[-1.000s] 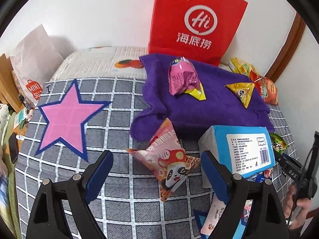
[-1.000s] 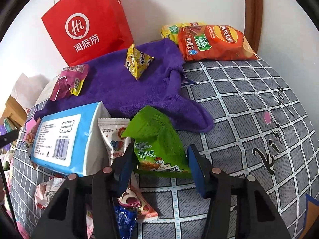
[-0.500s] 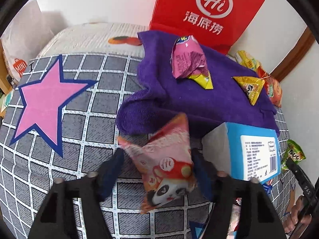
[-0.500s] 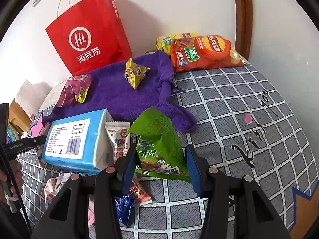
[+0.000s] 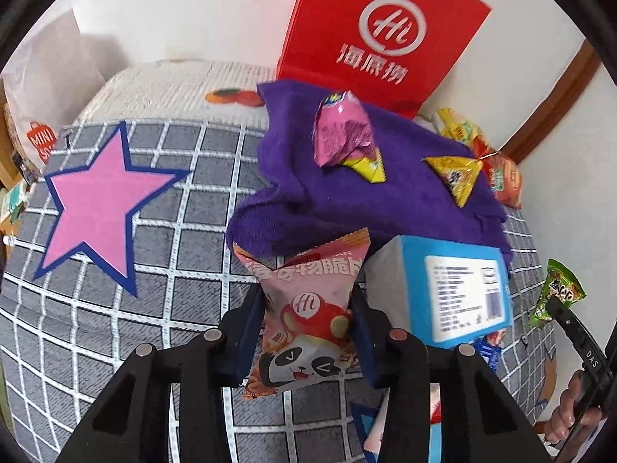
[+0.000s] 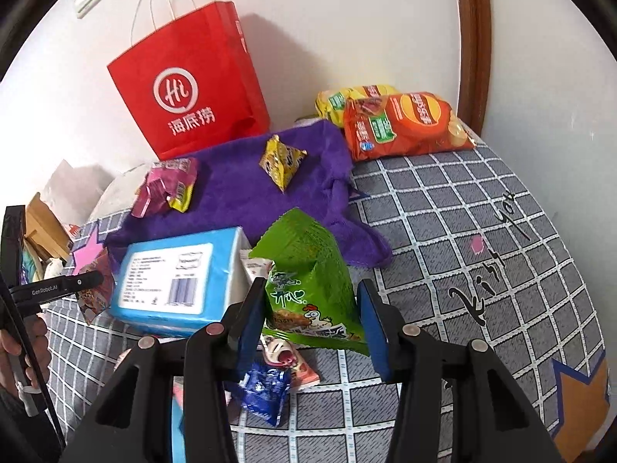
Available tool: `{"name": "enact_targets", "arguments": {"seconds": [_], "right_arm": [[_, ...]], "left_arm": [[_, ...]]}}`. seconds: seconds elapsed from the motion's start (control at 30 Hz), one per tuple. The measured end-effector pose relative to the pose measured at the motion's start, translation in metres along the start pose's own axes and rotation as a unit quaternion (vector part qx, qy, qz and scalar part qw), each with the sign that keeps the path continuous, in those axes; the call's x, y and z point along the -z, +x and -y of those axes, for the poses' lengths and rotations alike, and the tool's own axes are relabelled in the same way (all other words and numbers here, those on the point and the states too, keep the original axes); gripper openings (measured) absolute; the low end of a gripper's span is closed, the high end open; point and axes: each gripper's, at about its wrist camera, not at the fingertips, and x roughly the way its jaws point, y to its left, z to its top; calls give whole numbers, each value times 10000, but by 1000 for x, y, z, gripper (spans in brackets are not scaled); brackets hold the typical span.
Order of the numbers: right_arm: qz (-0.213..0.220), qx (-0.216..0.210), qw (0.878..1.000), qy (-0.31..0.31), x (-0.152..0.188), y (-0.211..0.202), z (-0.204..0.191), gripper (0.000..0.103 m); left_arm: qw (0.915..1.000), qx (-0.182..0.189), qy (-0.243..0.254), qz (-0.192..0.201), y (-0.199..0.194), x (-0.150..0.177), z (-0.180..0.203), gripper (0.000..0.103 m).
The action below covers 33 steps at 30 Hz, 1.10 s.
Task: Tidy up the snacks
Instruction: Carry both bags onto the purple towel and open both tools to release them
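Note:
My left gripper is closing, and its blue pads press both sides of a pink panda snack packet held upright over the grid bedspread. In the right wrist view my right gripper is shut on a green chicken-print snack packet, raised above the bed. The purple towel lies beyond both, with a crumpled pink packet and a yellow triangular packet on it. A red paper bag stands behind against the wall.
A blue tissue pack lies between the two grippers. Small packets, one a blue wrapper, lie under the right gripper. Orange and yellow chip bags sit at the far right by the wall. A white paper bag stands at the left.
My left gripper went from wide open to shut on the pink panda packet, which now stands upright between the pads. The right gripper rose with the green packet.

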Motion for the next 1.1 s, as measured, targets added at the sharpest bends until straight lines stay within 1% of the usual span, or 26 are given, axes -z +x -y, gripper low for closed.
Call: {"name": "enact_targets", "arguments": {"seconds": [0.1, 0.27, 0.53, 0.77, 1.1], "right_arm": [[90, 13, 9999, -42, -5, -11, -5, 47], [228, -22, 9997, -106, -15, -28, -14, 47], [298, -109, 9992, -240, -29, -32, -29, 47], [263, -185, 9989, -332, -44, -17, -38, 47], [145, -237, 9989, -387, -69, 21, -44, 47]], "left_arm": [[9998, 16, 92, 147, -16, -2, 5, 41], [9994, 99, 194, 281, -36, -6, 14, 41], [9981, 154, 371, 461, -48, -18, 28, 41], [9972, 170, 474, 560, -43, -34, 35, 41], [9970, 175, 546, 518, -22, -54, 42, 41]]}}
